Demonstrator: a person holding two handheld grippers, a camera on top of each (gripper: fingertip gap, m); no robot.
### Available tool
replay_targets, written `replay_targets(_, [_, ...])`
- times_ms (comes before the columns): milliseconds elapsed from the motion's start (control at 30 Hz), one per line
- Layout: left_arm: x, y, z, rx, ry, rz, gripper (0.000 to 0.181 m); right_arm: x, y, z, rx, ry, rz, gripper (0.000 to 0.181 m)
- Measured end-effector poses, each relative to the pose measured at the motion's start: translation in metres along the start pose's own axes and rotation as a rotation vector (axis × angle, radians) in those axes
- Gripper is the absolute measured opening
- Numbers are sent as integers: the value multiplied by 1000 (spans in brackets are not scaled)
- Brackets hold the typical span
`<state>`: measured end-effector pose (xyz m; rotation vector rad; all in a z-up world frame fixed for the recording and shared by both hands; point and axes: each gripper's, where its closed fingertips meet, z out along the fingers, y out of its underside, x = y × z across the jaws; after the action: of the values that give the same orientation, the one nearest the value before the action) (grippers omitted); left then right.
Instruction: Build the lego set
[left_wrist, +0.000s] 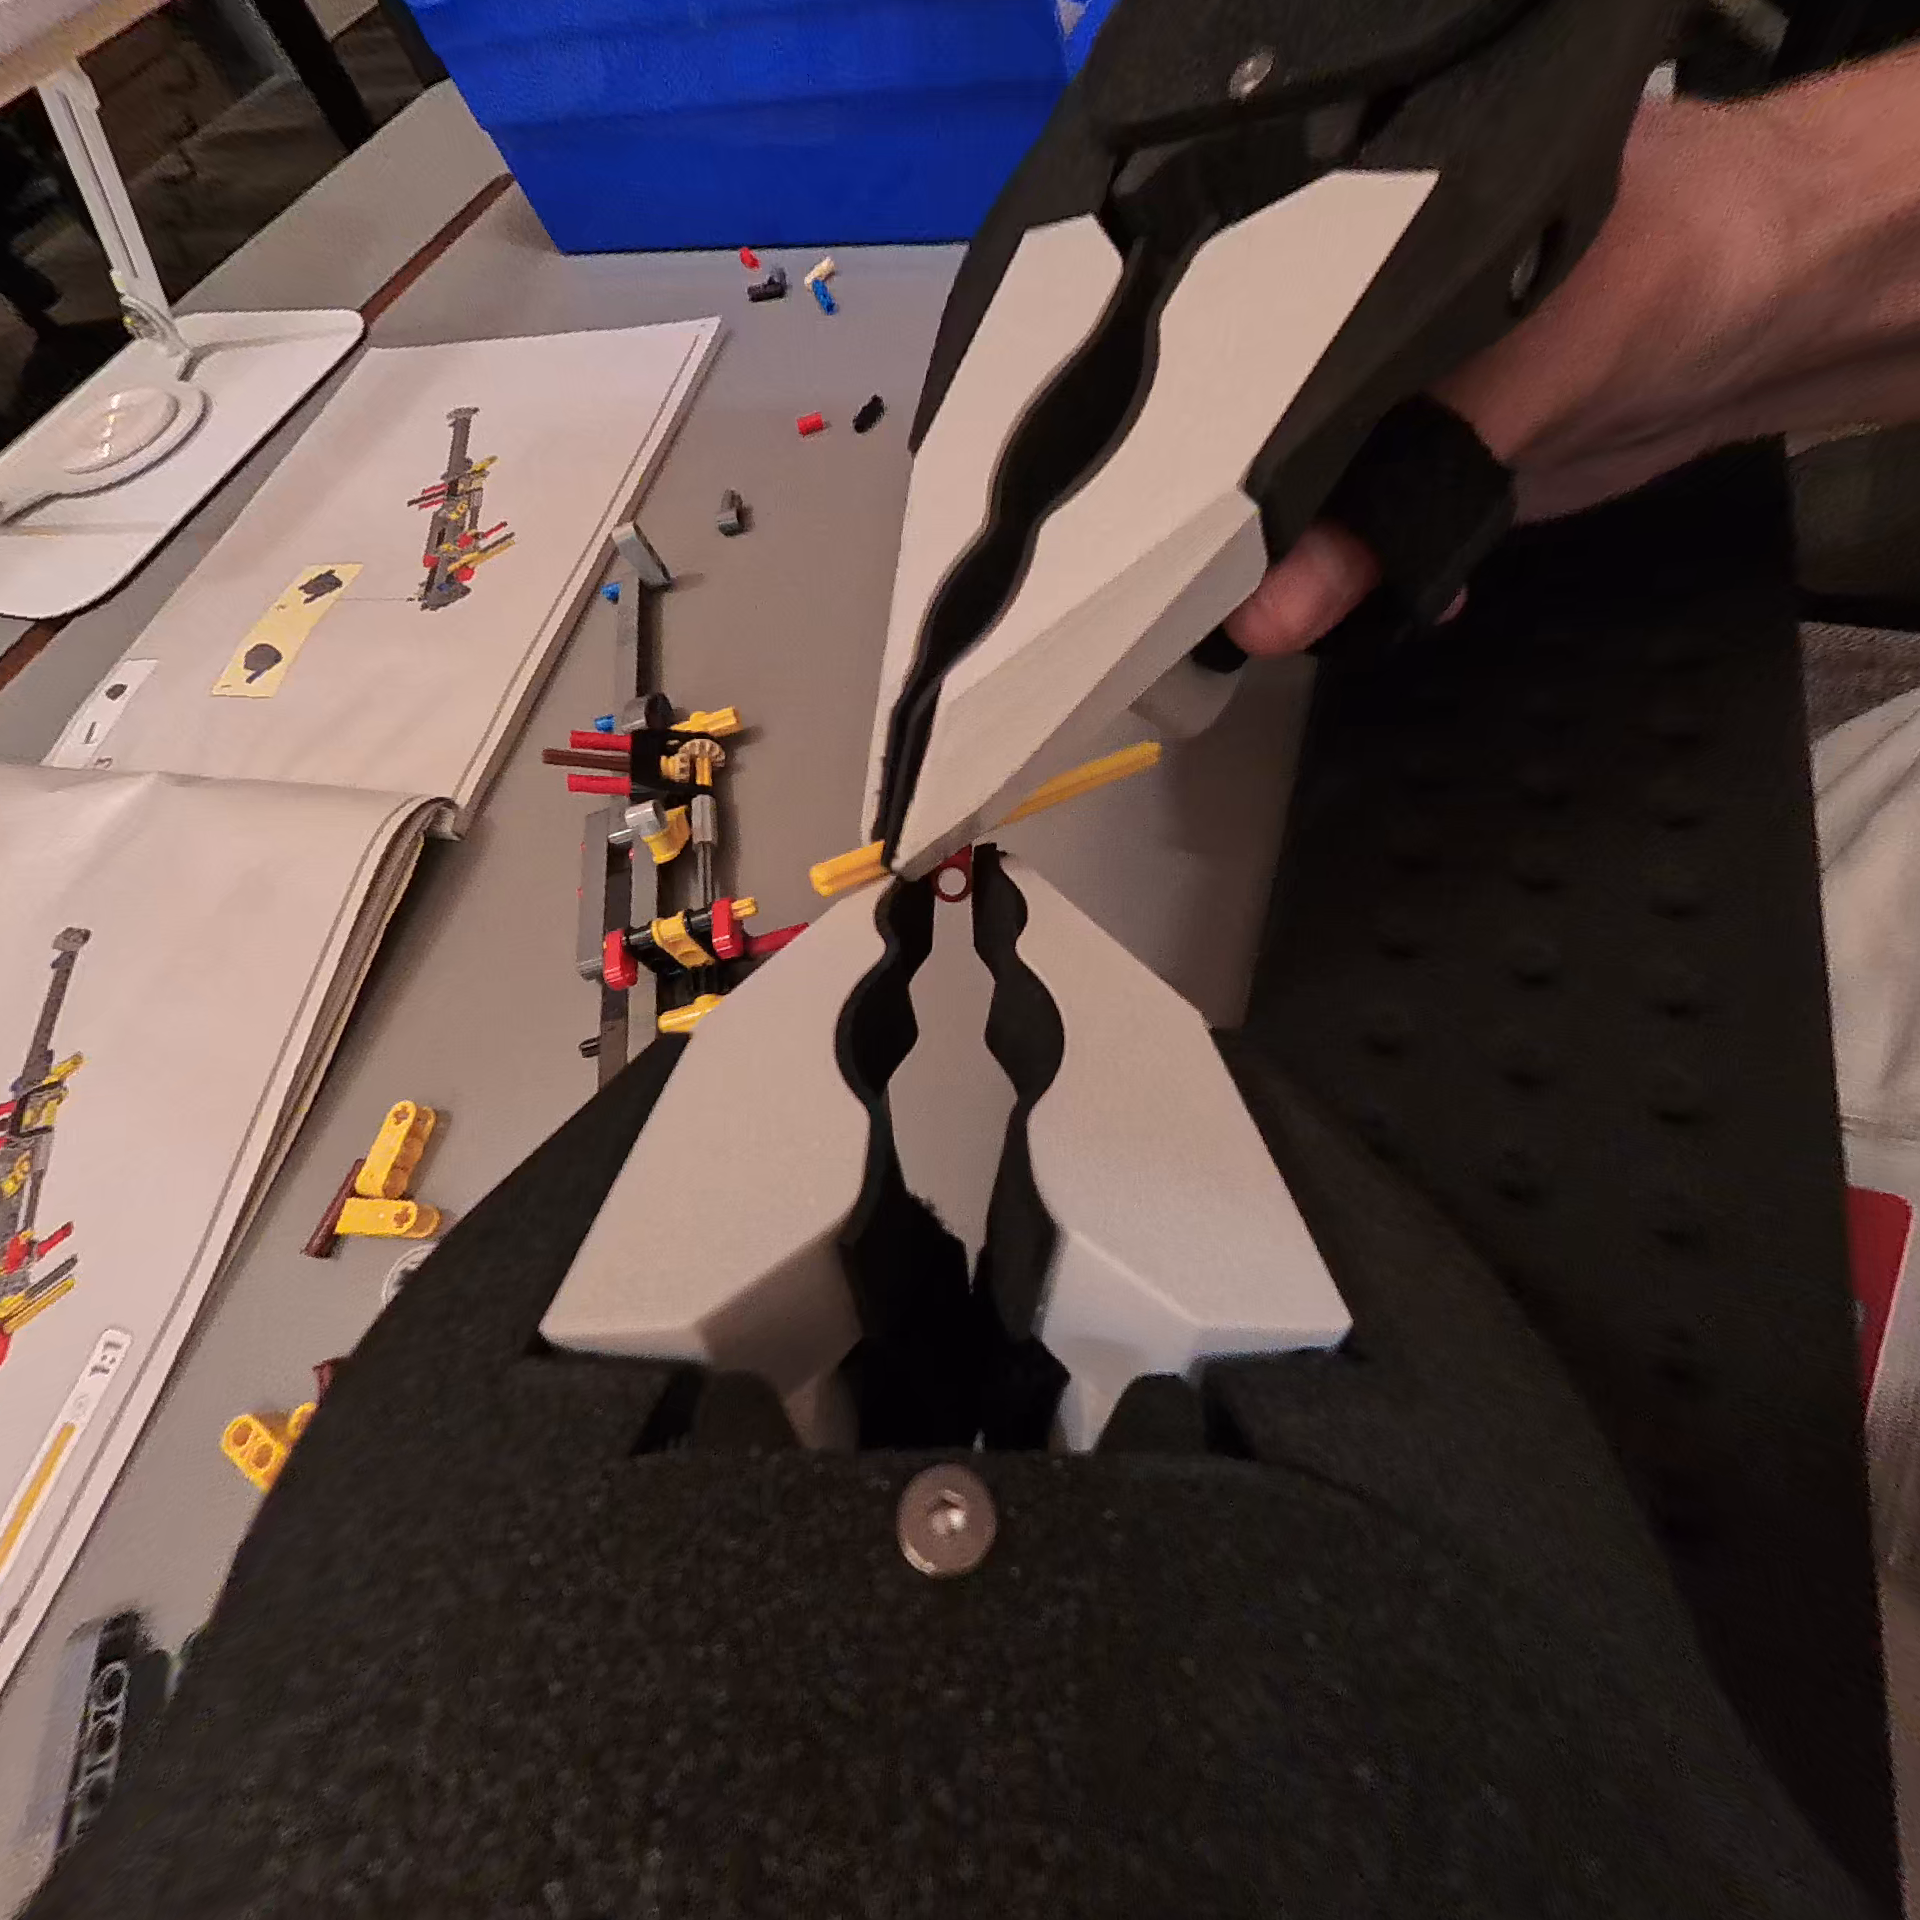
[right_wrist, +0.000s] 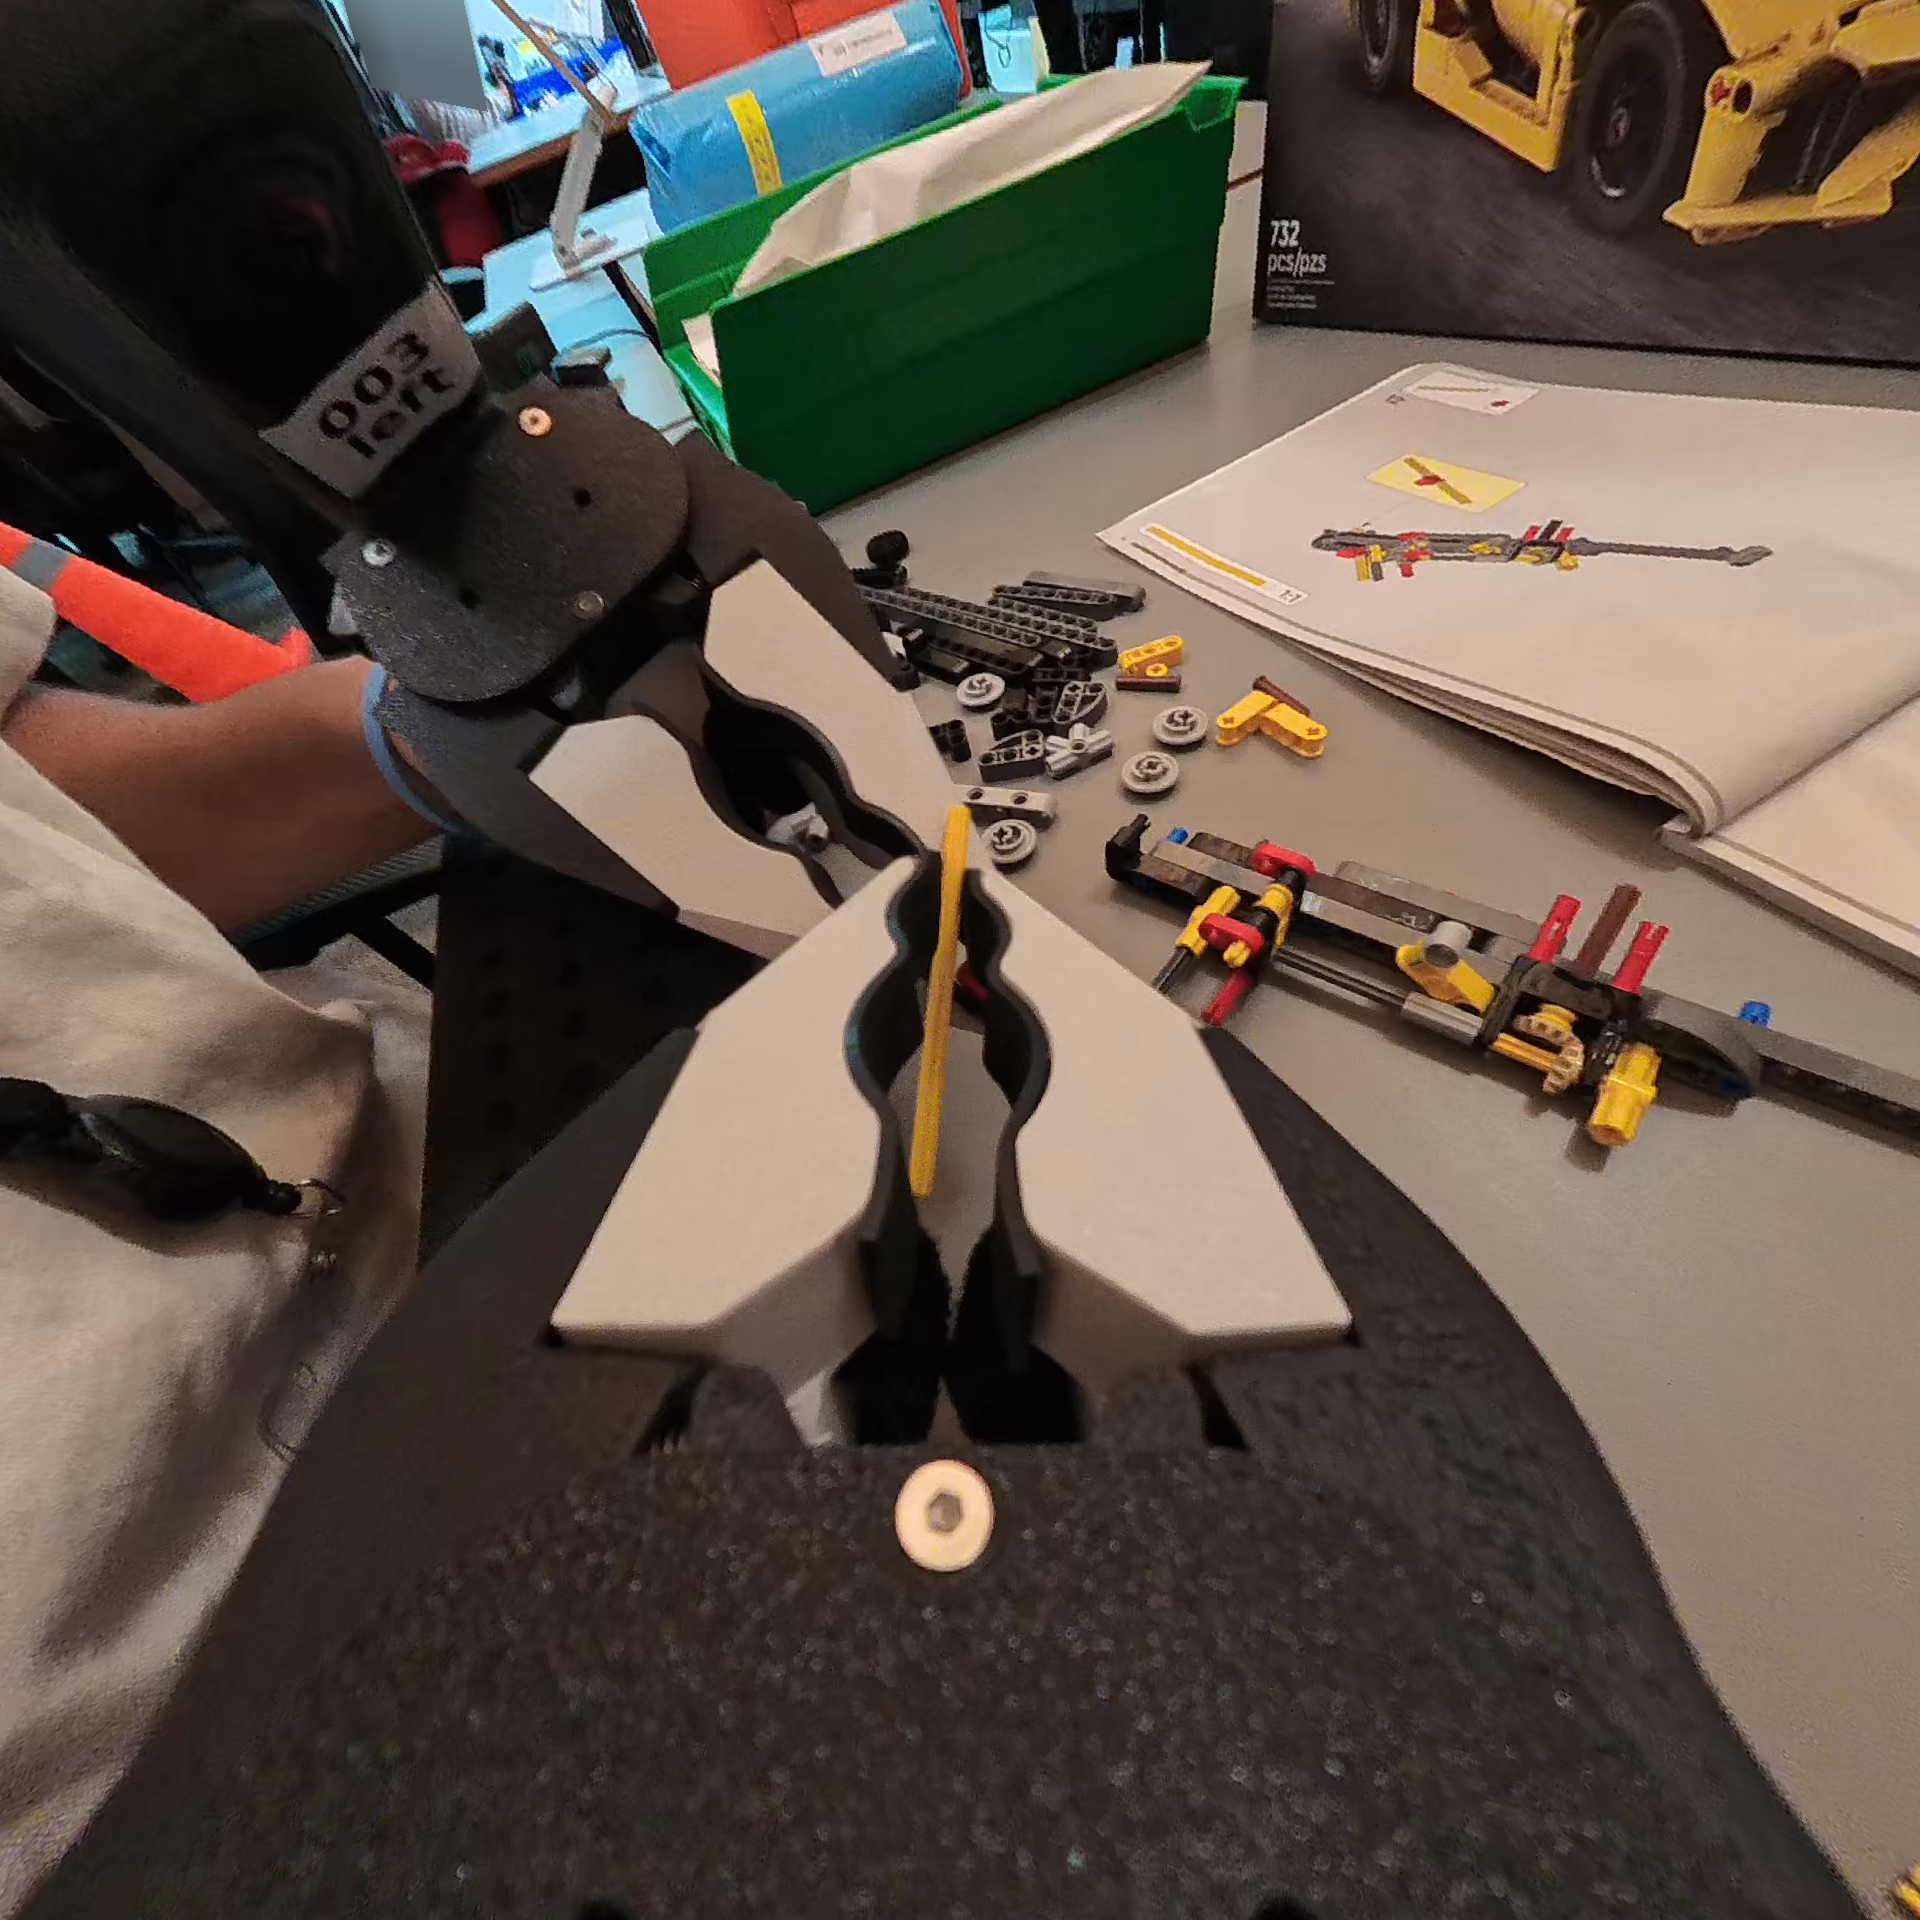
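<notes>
Two hand-held grippers, right (right_wrist: 940, 883) clamping thin yellow axle (right_wrist: 938, 1029), left (left_wrist: 951, 868) pinching small red piece (left_wrist: 953, 881)

Red piece (left_wrist: 952, 879) mostly behind jaws

Lab/workshop: grey table (right_wrist: 1455, 1299) w/ storage bins (right_wrist: 966, 312), desk lamp (left_wrist: 125, 312)

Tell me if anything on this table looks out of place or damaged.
Nothing looks broken. Loose pieces lie scattered, normal mid-build. The partly built assembly lies flat beside the open instruction booklet. The right tool holds a yellow axle; the left tool pinches a small red piece.
</notes>
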<state>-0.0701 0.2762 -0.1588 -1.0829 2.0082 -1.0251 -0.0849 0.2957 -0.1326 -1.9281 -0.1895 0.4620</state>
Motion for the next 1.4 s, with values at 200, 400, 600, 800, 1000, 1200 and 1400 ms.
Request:
replay_targets(200, [-4, -2, 2, 17, -25, -81, 6, 3, -2, 1, 5, -1, 18, 3])
replay_targets(400, [-9, -7, 2, 33, -39, -138, 6, 7, -7, 0, -7, 32, -5, 3])
replay_targets(600, [-32, -2, -7, 34, -145, -55, 6, 23, -7, -17, -109, 117, -84, 2])
replay_targets(800, [-38, -3, -8, 106, -167, -27, 6, 23, 13, -6, -137, 82, 21, 2])
replay_targets(1000, [-36, -2, -7, 109, -145, -62, 6, 16, 4, -1, -92, 45, 232, 2])
replay_targets(1200, [-34, -1, -3, 93, -144, -52, 6, 18, 5, 1, -110, 68, 293, 2])
replay_targets(1400, [-40, -3, -5, 118, -148, -135, 6, 24, 6, 0, -143, 110, 323, 2])
